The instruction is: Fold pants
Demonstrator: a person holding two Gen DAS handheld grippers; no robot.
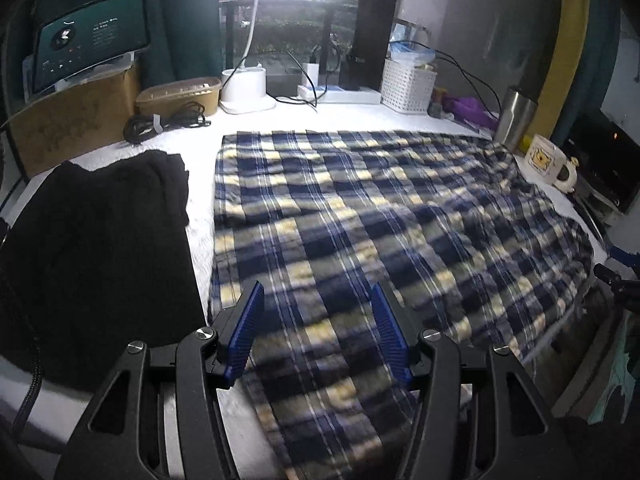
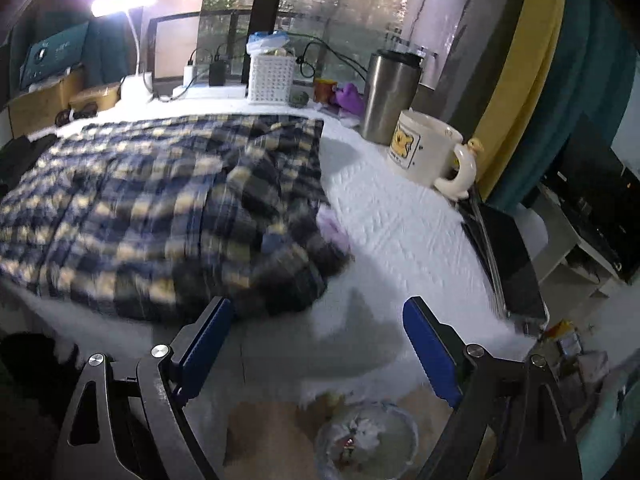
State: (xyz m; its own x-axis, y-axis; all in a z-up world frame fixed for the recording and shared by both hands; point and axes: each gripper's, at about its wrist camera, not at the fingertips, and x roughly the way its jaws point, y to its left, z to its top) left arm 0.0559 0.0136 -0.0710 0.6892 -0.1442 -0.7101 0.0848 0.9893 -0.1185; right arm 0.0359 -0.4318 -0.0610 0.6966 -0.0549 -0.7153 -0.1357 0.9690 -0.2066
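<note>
Both hand-held grippers gape empty over plaid pants (image 1: 360, 216) on a white-covered table (image 2: 400, 232) by a window (image 2: 340, 8).

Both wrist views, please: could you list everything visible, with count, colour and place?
Plaid pants: one, navy, yellow and white, spread over the table.
White padded table cover: one, under the pants.
Black garment: one, left of the pants.
Steel tumbler: one, silver, far right.
Cream mug: one, duck print, beside the tumbler.
White lattice basket: one, back edge.
White desk lamp: one, lit, back left.
Cardboard box: one, brown, far left.
Coiled black cable: one, beside the box.
Left gripper: black, blue pads, open above the pants.
Right gripper: same, open, nothing between.
</note>
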